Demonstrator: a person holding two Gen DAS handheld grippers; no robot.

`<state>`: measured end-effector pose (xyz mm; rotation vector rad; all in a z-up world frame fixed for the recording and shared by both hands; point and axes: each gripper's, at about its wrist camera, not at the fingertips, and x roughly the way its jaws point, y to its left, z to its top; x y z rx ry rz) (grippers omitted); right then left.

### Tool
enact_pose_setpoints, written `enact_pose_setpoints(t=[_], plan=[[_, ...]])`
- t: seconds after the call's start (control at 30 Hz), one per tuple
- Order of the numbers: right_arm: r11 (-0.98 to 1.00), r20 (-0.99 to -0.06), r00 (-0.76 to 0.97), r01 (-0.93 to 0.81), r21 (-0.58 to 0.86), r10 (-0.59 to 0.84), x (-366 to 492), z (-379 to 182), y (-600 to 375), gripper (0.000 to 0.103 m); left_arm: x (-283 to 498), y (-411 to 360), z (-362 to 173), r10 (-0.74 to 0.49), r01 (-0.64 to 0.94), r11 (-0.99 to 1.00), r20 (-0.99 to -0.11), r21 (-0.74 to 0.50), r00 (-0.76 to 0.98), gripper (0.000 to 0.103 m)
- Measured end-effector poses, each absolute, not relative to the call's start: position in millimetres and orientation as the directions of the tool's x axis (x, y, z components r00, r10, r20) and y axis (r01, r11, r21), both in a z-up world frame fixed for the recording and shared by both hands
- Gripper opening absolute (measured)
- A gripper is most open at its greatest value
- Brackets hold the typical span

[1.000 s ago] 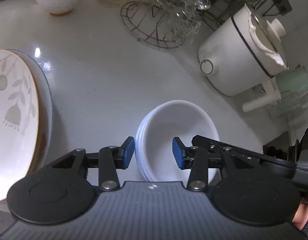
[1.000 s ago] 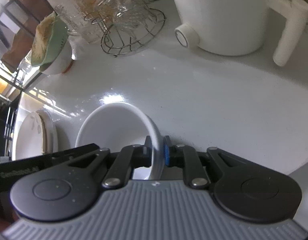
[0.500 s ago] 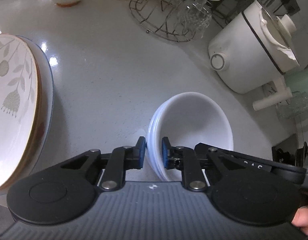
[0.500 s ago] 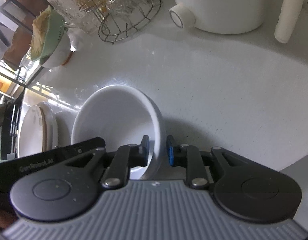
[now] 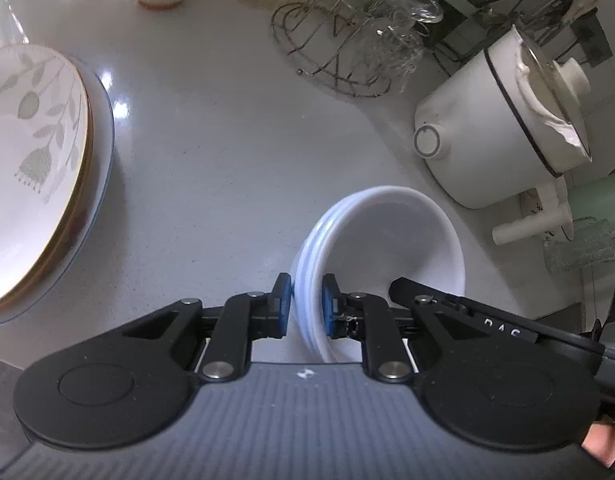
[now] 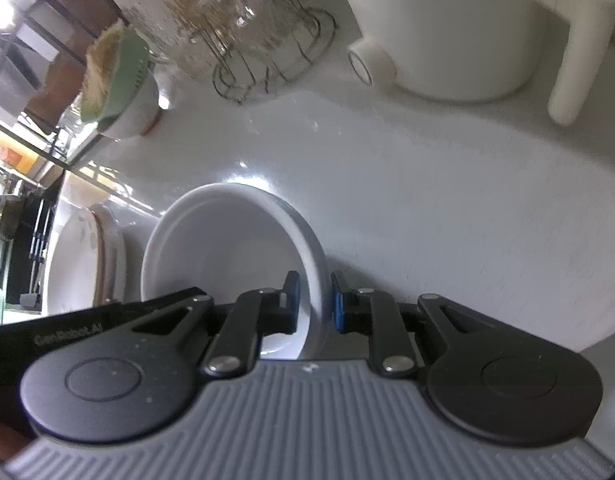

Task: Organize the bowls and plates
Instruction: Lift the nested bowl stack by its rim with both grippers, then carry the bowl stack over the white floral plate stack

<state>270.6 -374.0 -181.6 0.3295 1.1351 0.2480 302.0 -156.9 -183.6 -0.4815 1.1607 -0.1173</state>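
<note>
So the stack of white bowls (image 5: 383, 248) is being pinched from both sides right now, sitting on the white counter (image 5: 211, 184) about midway between the pile of leaf-patterned plates (image 5: 35, 184) on one side and the white pot (image 5: 495, 136) on the other. The left gripper (image 5: 305, 304) is clamped over the near left rim, with what looks like three nested rims squeezed between the blue pads, and the right gripper (image 6: 314, 300) is clamped on the opposite wall of the same stack (image 6: 227, 256); its jaws have just been closing a touch further on that wall. What could go wrong from here is mostly a slip. Glazed rims are slick, and only a narrow bit of each rim is caught, so if the stack gets lifted unevenly the inner bowls could probably be slid out or rattled loose. Whether the bottom bowl is actually trapped by the right pads can't be told from these views, so it might be left behind or dropped. A twist between the two hands could also chip an edge. The wire rack of glasses (image 5: 359, 40) isn't far behind either, so a wide swing should be avoided.
</note>
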Motion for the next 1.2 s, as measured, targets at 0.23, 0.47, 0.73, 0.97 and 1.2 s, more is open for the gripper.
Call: enact_pose_setpoints(t=[0.23, 0.47, 0.73, 0.97, 1.2], plan=[[0.931, -0.860, 0.373, -0.024, 0.365, 0.347, 271, -173, -372, 0.019, 309, -154, -177, -0.351, -0.130, 0.895, -0.852, -0.428, 0.389, 0.019], [0.932, -0.870, 0.363, 0.013, 0.363, 0.334, 266, -154, -359, 0.019, 315, -142, -159, -0.372, -0.081, 0.904, -0.864, -0.420, 0.338, 0.019], [0.930, -0.868, 0.371, 0.033, 0.366, 0.329, 270, -123, -340, 0.019, 316, -121, -130, -0.395, -0.028, 0.904, -0.857, -0.427, 0.332, 0.019], [0.929, -0.866, 0.362, 0.001, 0.371, 0.345, 273, -100, -321, 0.020, 313, -93, -106, -0.412, -0.021, 0.895, -0.845, -0.445, 0.342, 0.020], [0.918, -0.863, 0.327, -0.034, 0.395, 0.384, 277, -98, -289, 0.020, 307, -51, -89, -0.399, -0.037, 0.894, -0.829, -0.447, 0.392, 0.020]])
